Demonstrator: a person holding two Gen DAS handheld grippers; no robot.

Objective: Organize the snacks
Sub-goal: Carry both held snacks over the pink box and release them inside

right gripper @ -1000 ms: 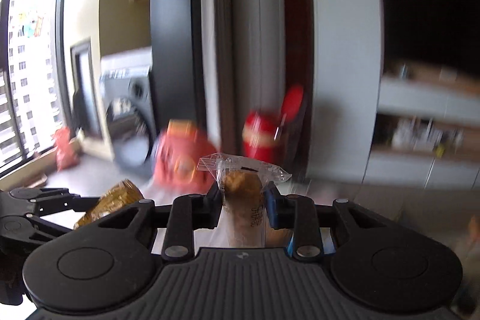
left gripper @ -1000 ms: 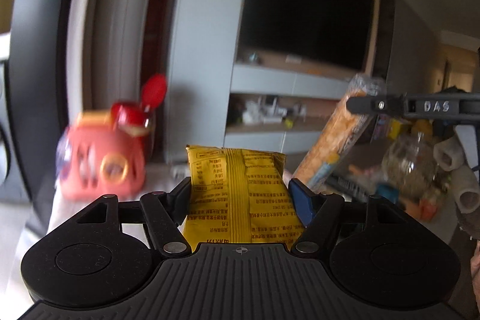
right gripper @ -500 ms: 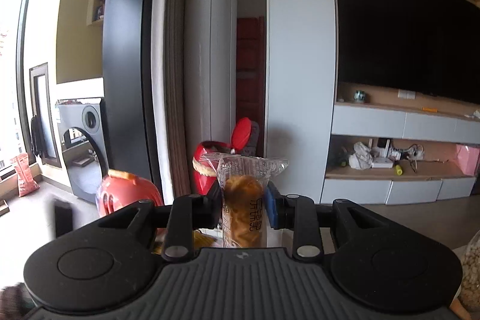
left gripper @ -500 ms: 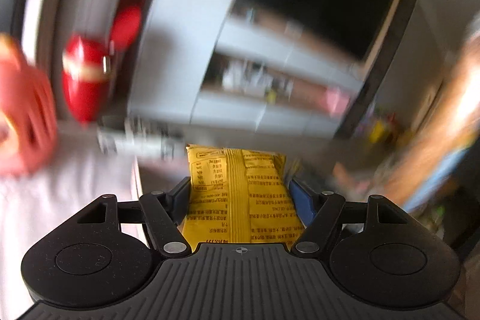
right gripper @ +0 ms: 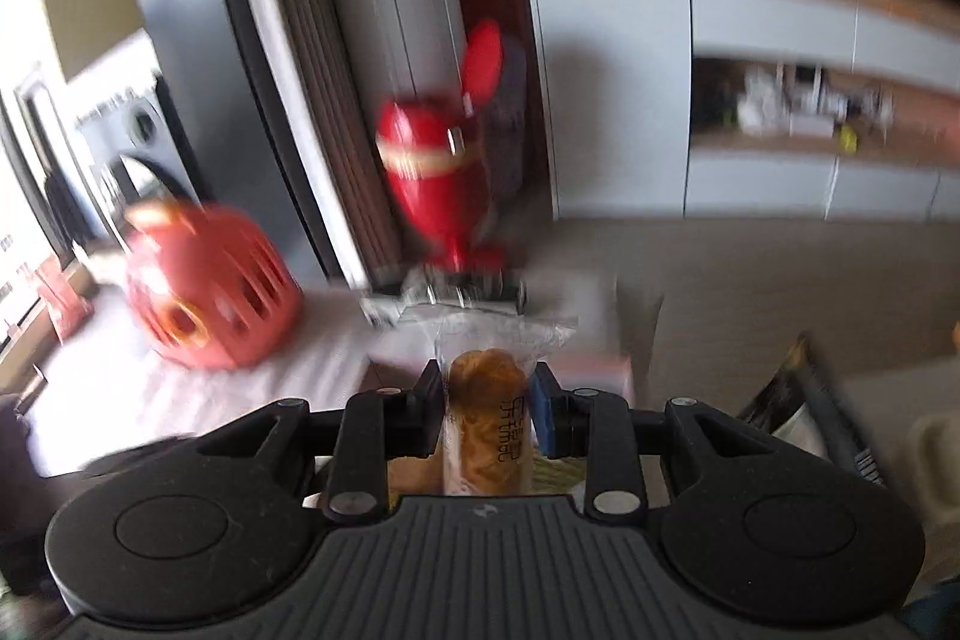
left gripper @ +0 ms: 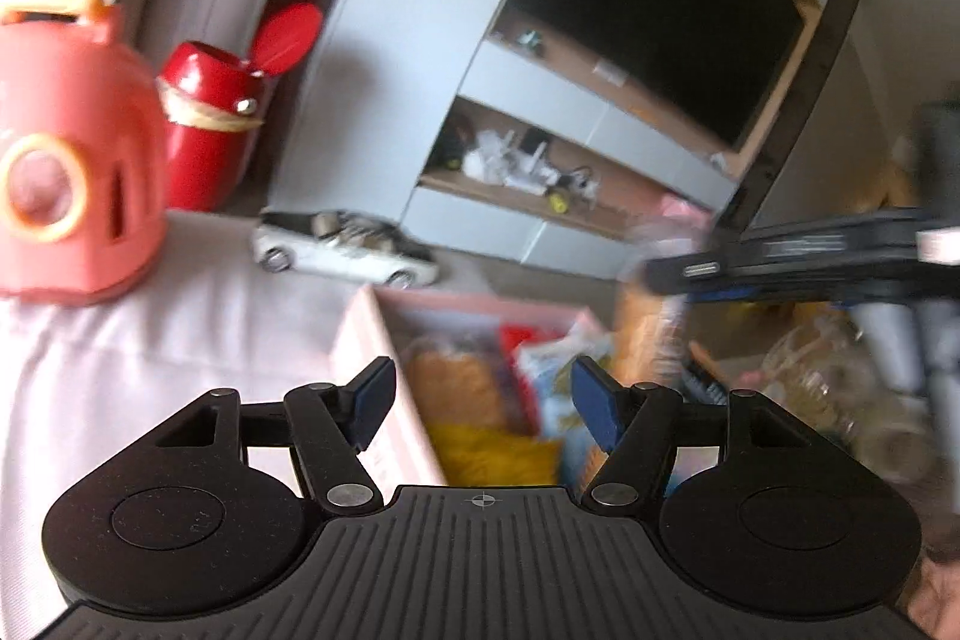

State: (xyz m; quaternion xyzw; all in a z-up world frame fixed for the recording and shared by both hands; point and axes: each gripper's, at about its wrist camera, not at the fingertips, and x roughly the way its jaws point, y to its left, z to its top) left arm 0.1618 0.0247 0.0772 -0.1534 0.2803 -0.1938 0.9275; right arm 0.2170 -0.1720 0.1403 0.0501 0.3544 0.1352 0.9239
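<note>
Left wrist view puts our left hand-held gripper right above the pink box on the white-covered desk. Its jaws stand wide with nothing between them and are closing a little. A yellow snack packet lies in the box just below, beside other bagged snacks.

Our right hand-held gripper is clamped on a clear-wrapped pastry, held upright with its long axis running up out of the jaws and its crimped end on top. In the left wrist view that gripper shows to the right of the box, level with its far corner. We judge the pastry must travel leftward and down to land inside, so the right hand makes the coming move.
</note>
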